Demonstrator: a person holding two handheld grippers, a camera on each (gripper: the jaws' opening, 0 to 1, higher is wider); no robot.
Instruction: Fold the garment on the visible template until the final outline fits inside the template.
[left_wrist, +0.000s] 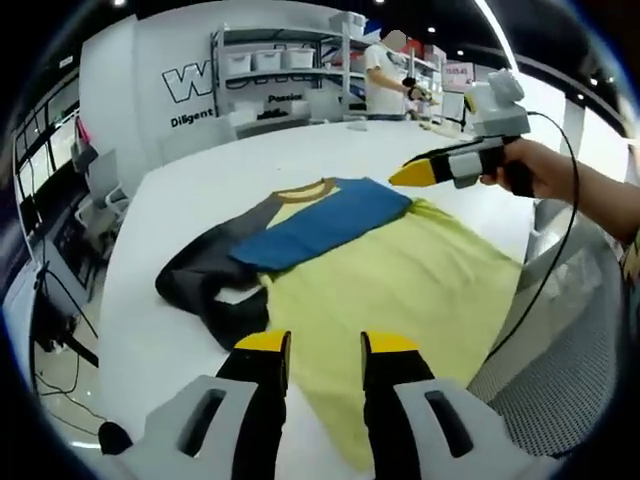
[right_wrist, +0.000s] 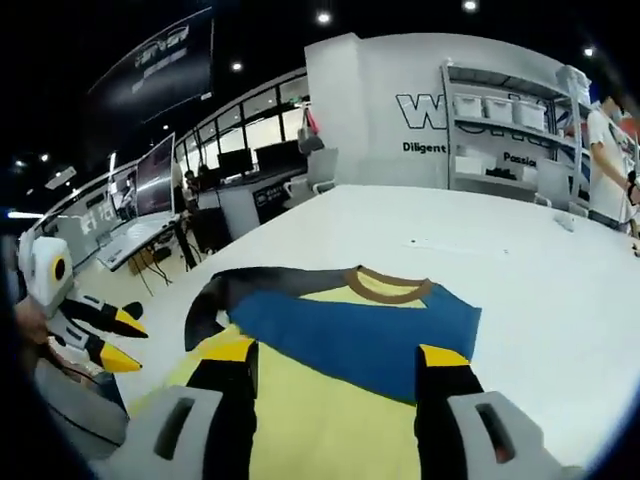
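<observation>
The yellow cloth T-shirt with blue and dark grey sleeves (left_wrist: 400, 270) lies flat mid-tabletop (left_wrist: 200, 180), one blue sleeve already folded across its chest; with the left gripper (left_wrist: 325, 345) and right gripper (right_wrist: 335, 352) hovering, jaws apart, pinch matching hem corners together, I'd judge

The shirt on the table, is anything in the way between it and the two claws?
Nothing visible is. The left claw hovers open over the yellow body of the shirt, and the right claw hovers open above the folded blue sleeve. Only bare white table surrounds the garment.
</observation>
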